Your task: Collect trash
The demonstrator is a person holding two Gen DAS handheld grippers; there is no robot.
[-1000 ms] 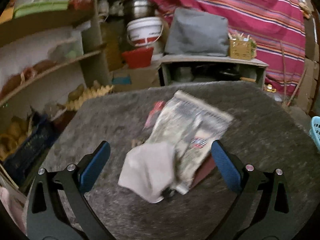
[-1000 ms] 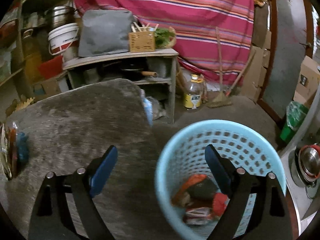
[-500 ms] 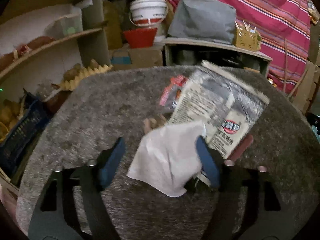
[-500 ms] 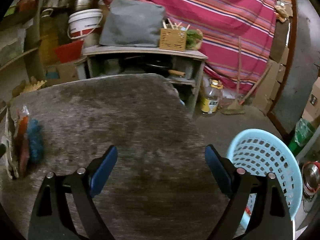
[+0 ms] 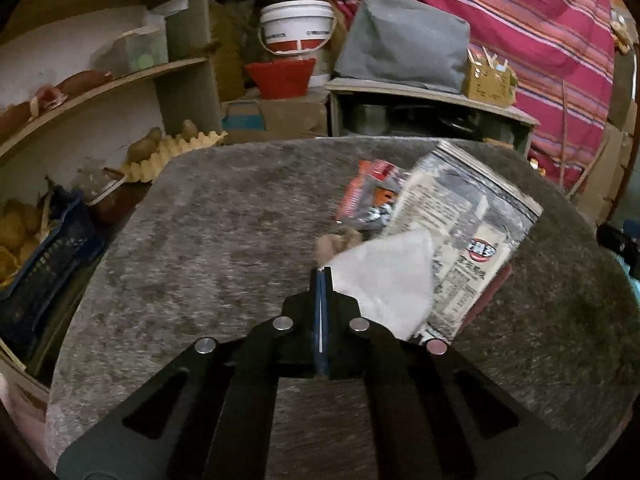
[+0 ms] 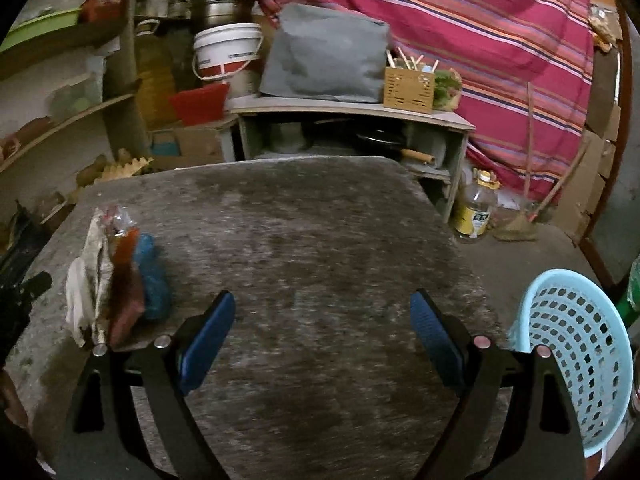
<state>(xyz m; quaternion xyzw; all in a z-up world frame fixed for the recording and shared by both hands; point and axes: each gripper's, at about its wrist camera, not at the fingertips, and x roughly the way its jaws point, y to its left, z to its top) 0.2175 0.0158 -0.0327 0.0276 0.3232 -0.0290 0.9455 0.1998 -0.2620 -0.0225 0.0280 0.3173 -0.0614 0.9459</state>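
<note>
One grey, felt-like surface (image 6: 320,248) carried a single small heap of trash near its left side in the right wrist view. From the left wrist view four pieces could be counted in that heap: one white tissue (image 5: 384,280), one large printed packet (image 5: 468,232) lying under and beyond it, one red-and-orange wrapper (image 5: 368,192) at the far edge, and one dark red piece (image 5: 494,288) peeking out from under the packet's right side. The right wrist view also showed one blue wrapper (image 6: 150,276) on the heap's right flank, so the count was five at least; a small brownish scrap just beyond the tissue was too blurred to name. The left claw (image 5: 321,276) was fully closed, its two blue pads pressed together with a thin white strip showing between them; the tissue's near-left corner met the tips, so it was pinching that tissue while the sheet lay on the packet. The right claw (image 6: 322,332) stood wide with nothing between its two blue pads, held over a bare part of the surface, well apart from the heap. One pale blue perforated basket (image 6: 576,344) stood off the surface's right edge, beside the right claw's right finger; its contents could not be seen. Behind were one white bucket (image 6: 228,52), one red tub (image 6: 198,102) and one yellow-labelled bottle (image 6: 476,210).
</note>
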